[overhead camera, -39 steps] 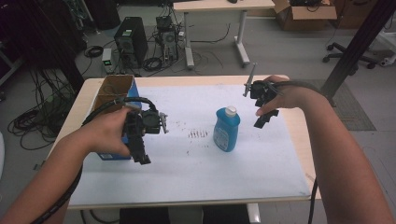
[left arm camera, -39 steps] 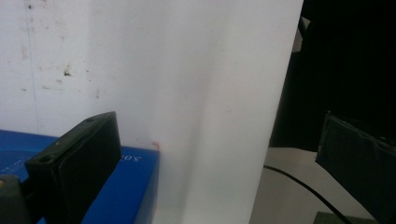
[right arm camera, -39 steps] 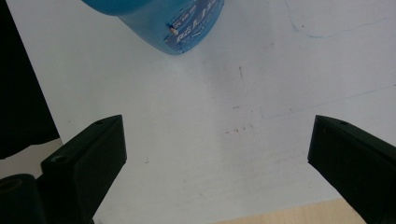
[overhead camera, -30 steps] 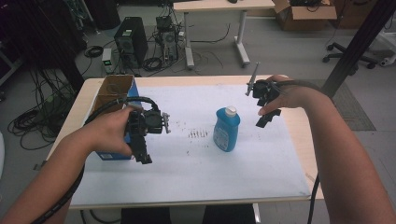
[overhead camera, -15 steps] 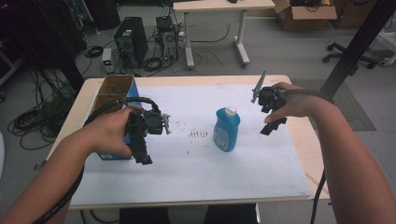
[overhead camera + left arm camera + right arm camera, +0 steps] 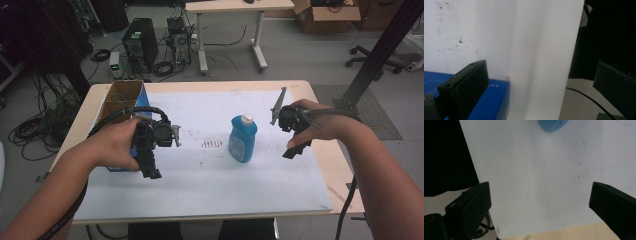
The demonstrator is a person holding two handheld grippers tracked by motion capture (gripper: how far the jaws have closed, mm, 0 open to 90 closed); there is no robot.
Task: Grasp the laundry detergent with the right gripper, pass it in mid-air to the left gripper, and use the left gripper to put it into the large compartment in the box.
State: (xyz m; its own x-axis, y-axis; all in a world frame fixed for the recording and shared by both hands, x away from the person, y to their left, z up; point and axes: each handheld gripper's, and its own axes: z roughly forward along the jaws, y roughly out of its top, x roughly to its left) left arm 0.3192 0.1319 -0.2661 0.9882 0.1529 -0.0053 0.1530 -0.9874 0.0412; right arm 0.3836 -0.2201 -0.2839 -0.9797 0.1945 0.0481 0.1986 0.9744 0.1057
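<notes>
A blue bottle with a white cap stands upright near the middle of the white sheet. My left gripper hovers left of it, beside the blue box, jaws pointing down toward the near edge. In the left gripper view my left gripper is open with nothing between its jaws, over the sheet and the blue box corner. My right gripper is held to the right of the bottle. In the right gripper view my right gripper is open and empty, with the bottle's base at the top edge.
An open cardboard box with blue sides sits at the table's left. Bare wooden table edge shows at the right. On the floor beyond are a computer tower, cables, another desk and a black post.
My right gripper has shifted right and toward the near edge, away from the bottle. The left gripper and the bottle have stayed about where they were.
</notes>
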